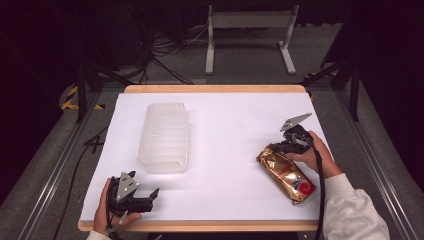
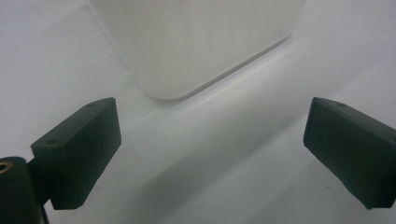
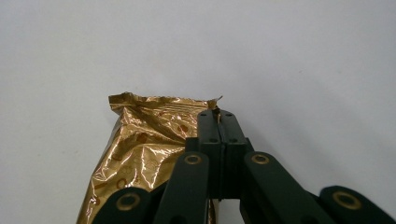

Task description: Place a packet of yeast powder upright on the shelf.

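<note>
Right gripper view: jaws of right gripper (image 3: 218, 122) pressed together, pinching the corner seam of gold snack bag (image 3: 140, 154). Bag lies on white table (image 1: 230, 135), right side. Likely step: lifting it toward plastic tub (image 1: 164, 136); path clear. Left gripper (image 2: 210, 156) spread, idle near tub.

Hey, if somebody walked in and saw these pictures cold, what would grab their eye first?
Probably the shiny gold snack bag on the right of the white table, with the right gripper shut on its top corner. Next, the frosted plastic box left of centre, and the left gripper open near the table's front left edge, pointing toward that box.
</note>
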